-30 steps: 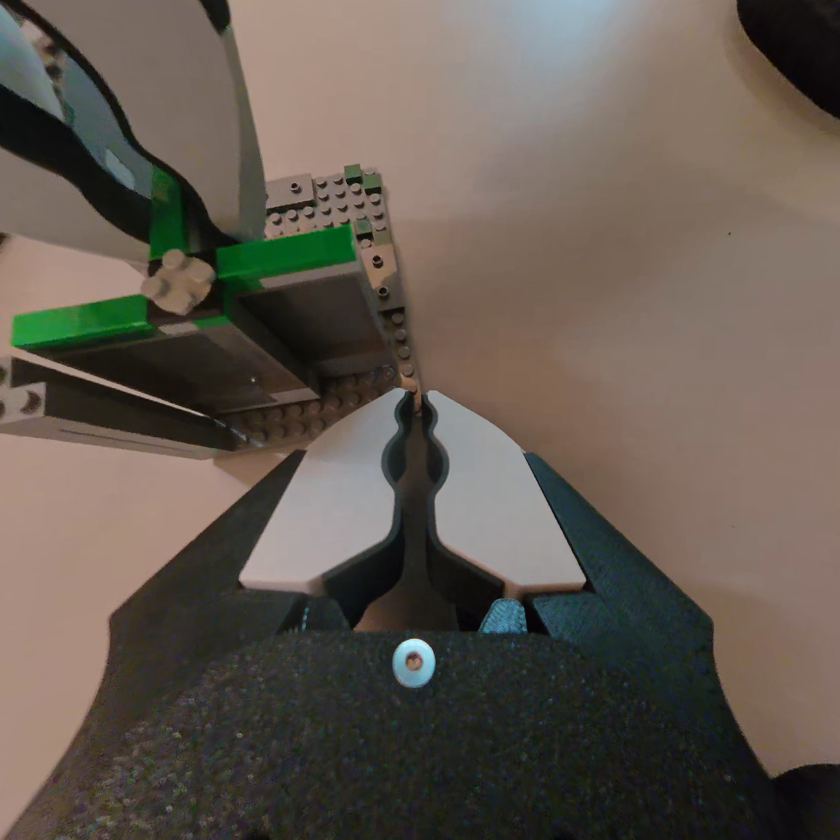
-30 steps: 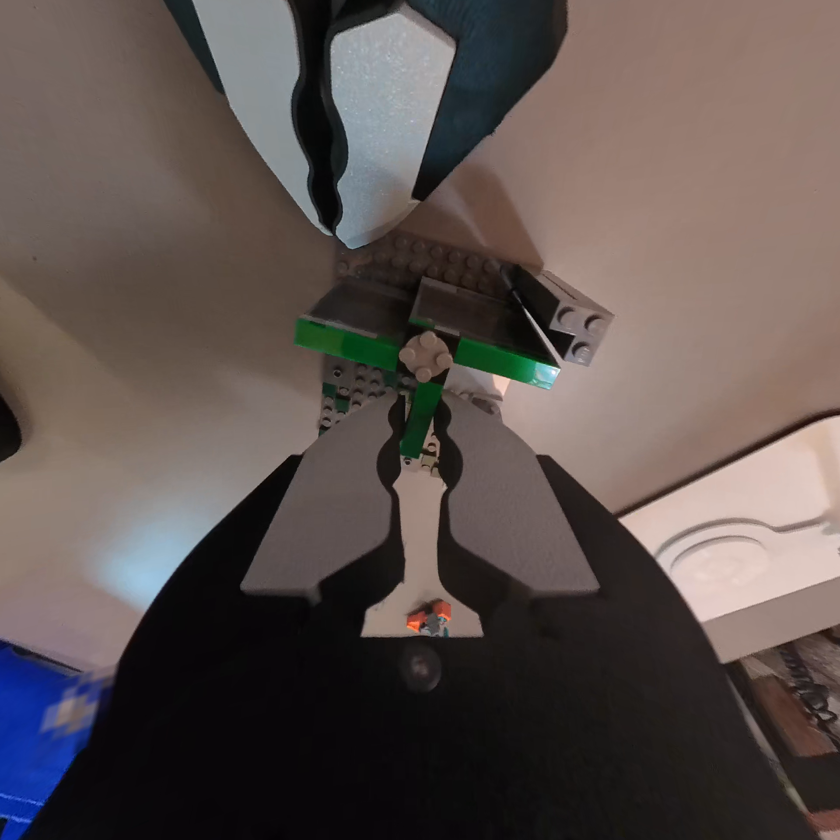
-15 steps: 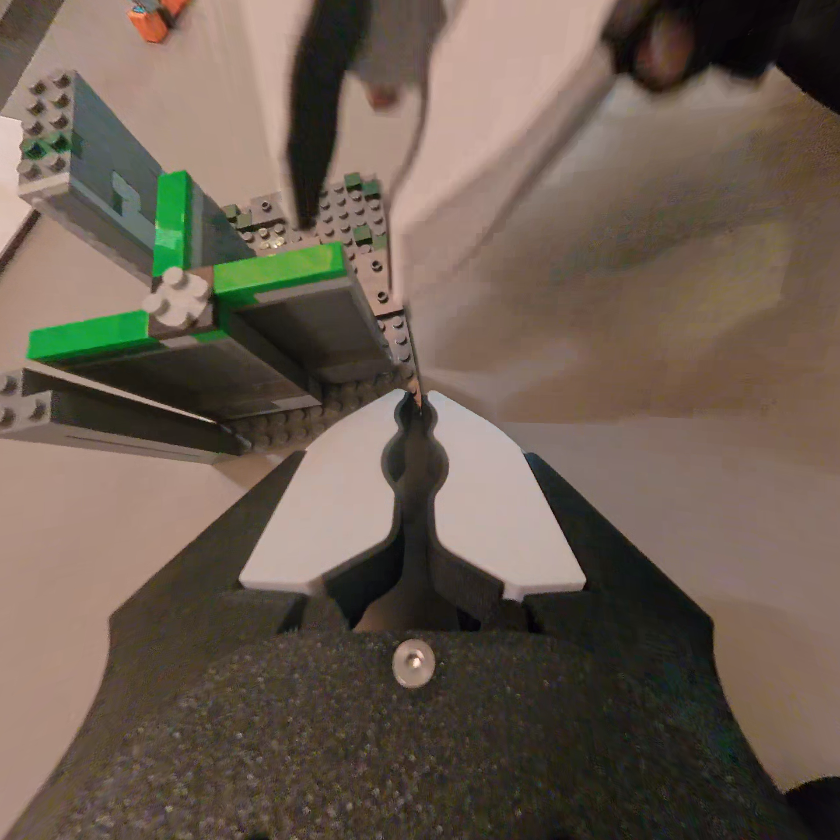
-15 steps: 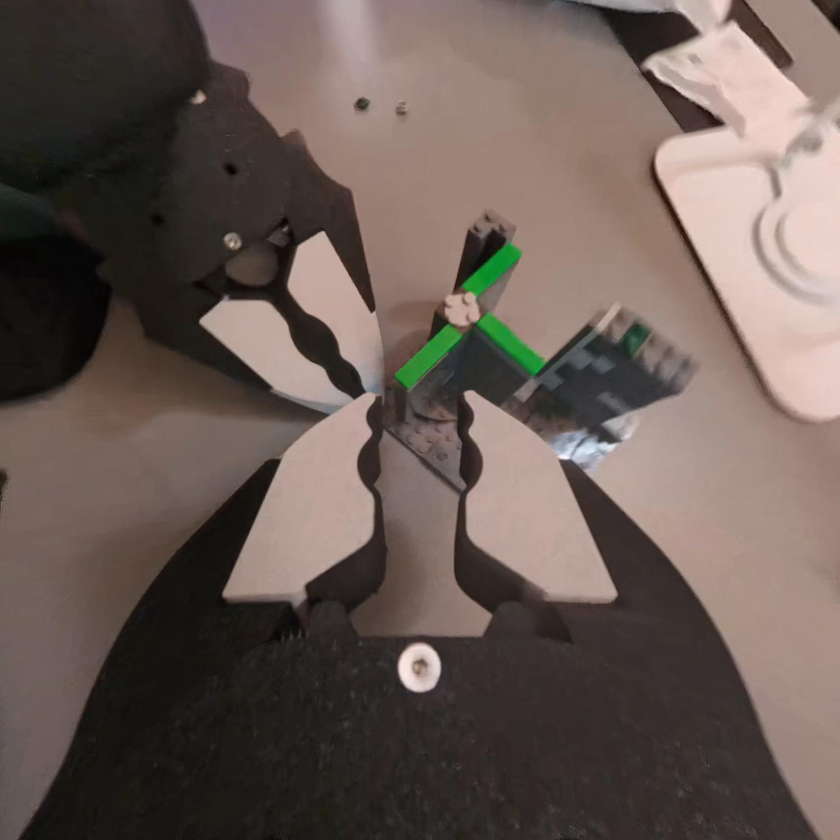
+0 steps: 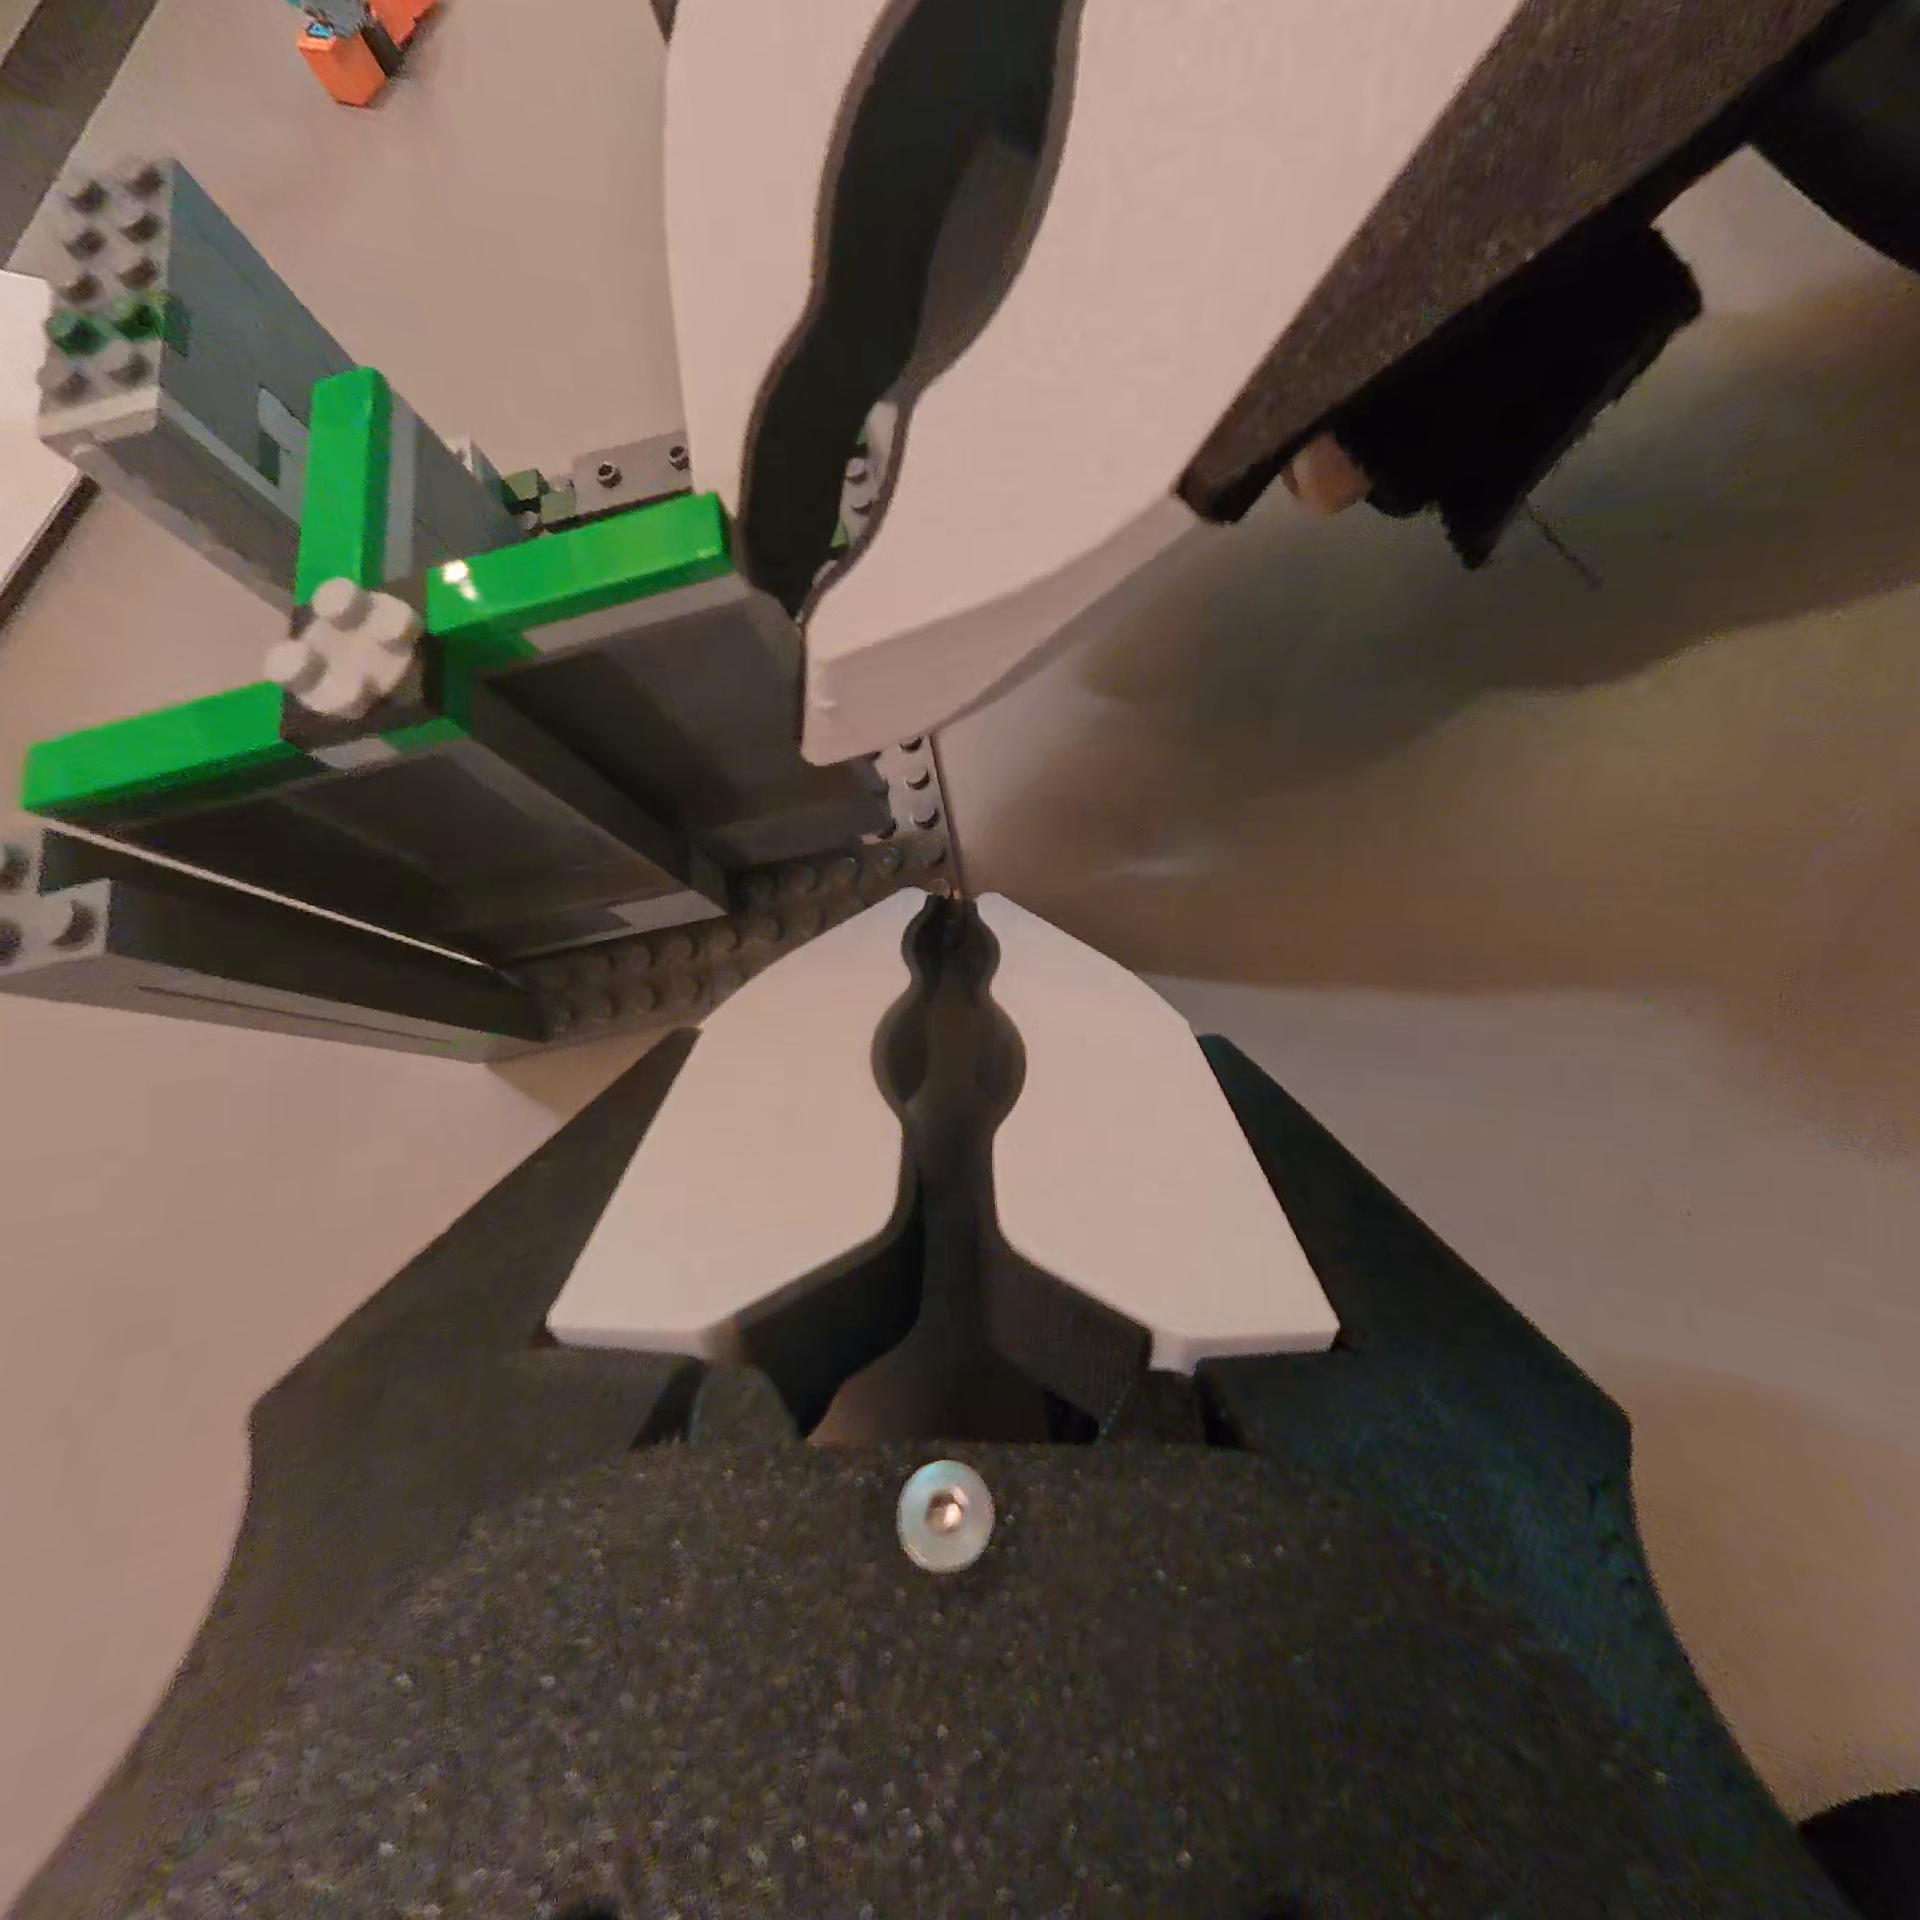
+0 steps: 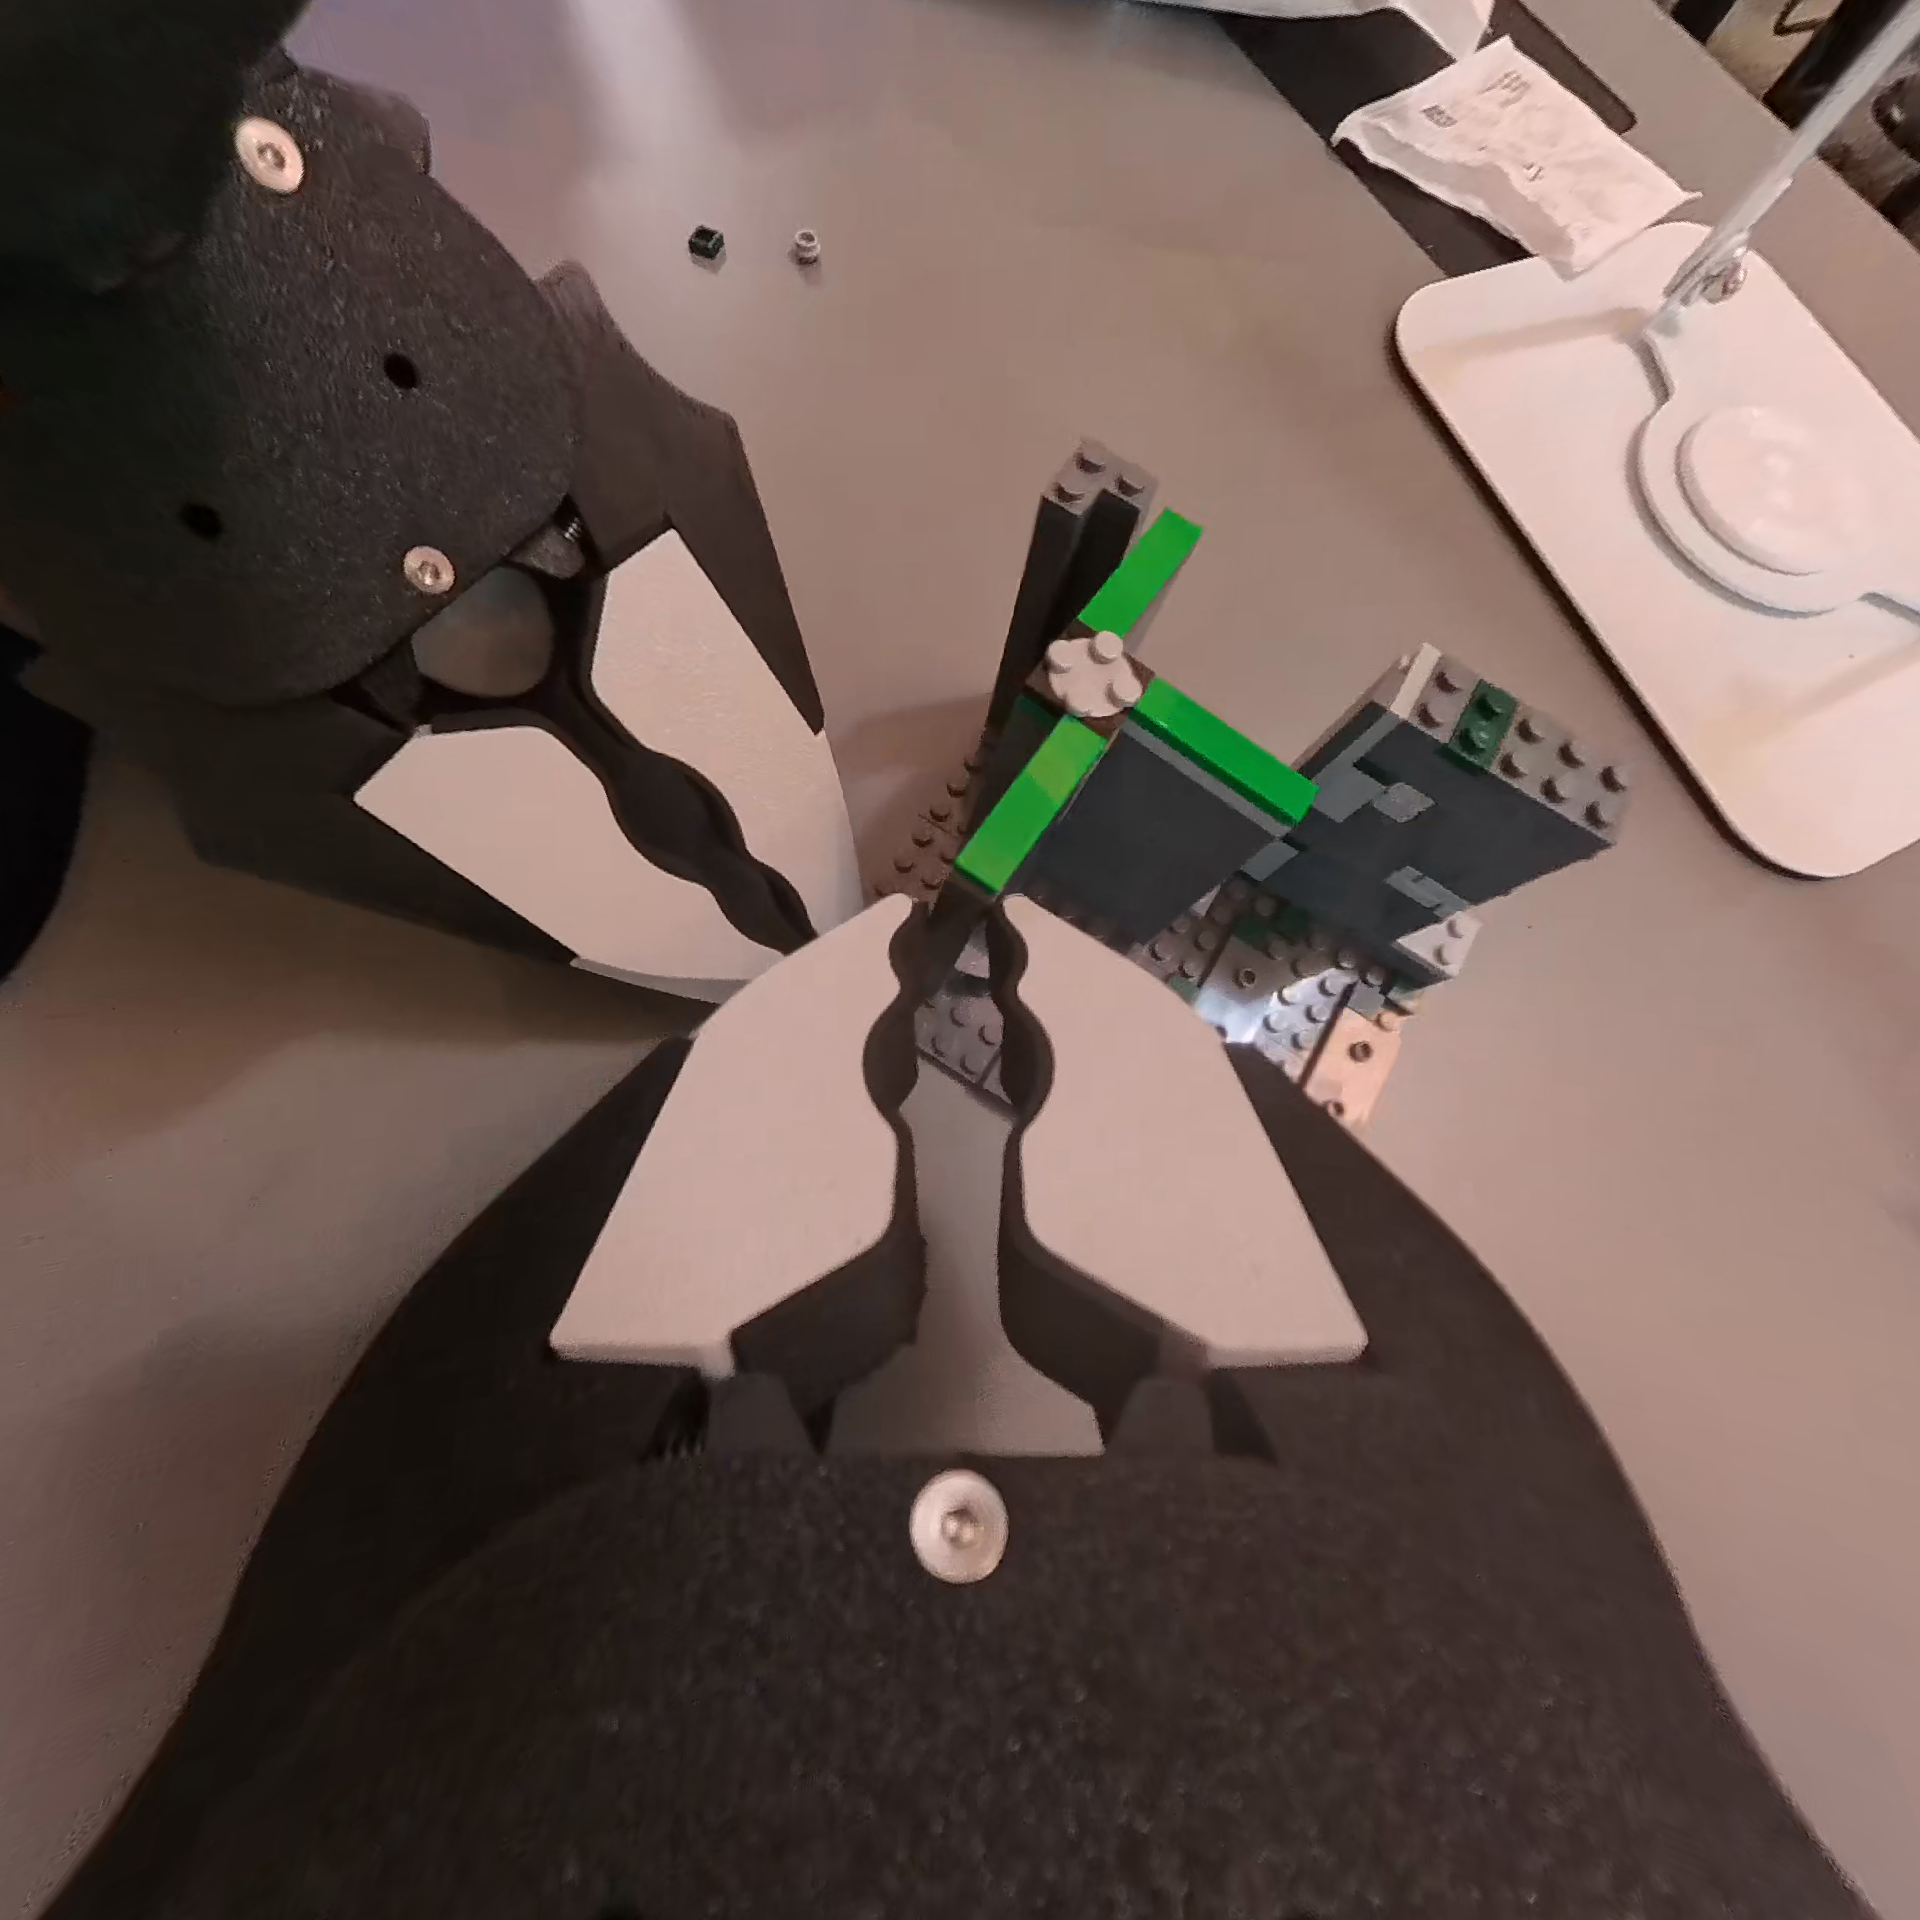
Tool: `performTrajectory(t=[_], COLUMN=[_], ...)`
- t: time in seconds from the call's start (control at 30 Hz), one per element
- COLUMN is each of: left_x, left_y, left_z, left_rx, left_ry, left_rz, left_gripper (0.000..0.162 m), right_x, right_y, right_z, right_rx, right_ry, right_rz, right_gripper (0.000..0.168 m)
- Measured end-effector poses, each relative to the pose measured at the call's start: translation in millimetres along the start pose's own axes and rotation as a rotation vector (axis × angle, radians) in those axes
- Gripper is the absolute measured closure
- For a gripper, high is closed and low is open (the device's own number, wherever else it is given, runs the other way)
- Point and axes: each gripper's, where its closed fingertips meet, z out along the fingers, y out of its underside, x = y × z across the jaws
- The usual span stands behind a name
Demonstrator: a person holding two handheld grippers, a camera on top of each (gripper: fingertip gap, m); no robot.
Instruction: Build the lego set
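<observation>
The lego model has dark grey walls, bright green tiles in a cross and a light grey round piece on top. It stands on a studded grey baseplate. My left gripper is shut on a corner of that baseplate. My right gripper is shut on the baseplate edge, close beside the left gripper. The model rises just beyond both tips. In the left wrist view the right gripper reaches in from above, its tips at the wall's end.
A white lamp base stands at the right with a folded paper behind it. Two tiny loose pieces lie at the back of the grey table. A small orange piece lies beyond the model. Some 5 cm of space lies between my two pairs of fingers. It is some 25 cm from my right tips to the small orange piece.
My right gripper left the green tile, swung round the model and closed on the baseplate edge next to the left gripper. My left gripper kept its hold on the corner.
</observation>
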Motion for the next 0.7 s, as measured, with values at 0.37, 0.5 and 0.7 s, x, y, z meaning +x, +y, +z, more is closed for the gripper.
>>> performTrajectory(t=[0.37, 0.5, 0.7], left_x=[0.6, 1.2, 1.7], left_y=[-1.5, -2.0, -2.5], left_z=[1.8, 2.4, 2.9], left_rx=[-0.002, -0.002, -0.002], left_ry=[-0.008, -0.008, -0.011], left_rz=[0.009, 0.012, 0.018], left_gripper=[0.157, 0.157, 0.157], right_x=[0.0, 1.3, 1.5], right_y=[6.9, 7.2, 8.6], right_z=[-0.5, -1.9, -2.9], right_rx=[-0.003, -0.018, -0.044], right_ry=[-0.041, -0.060, -0.080], right_rz=[-0.090, -0.100, -0.136], right_gripper=[0.158, 0.158, 0.158])
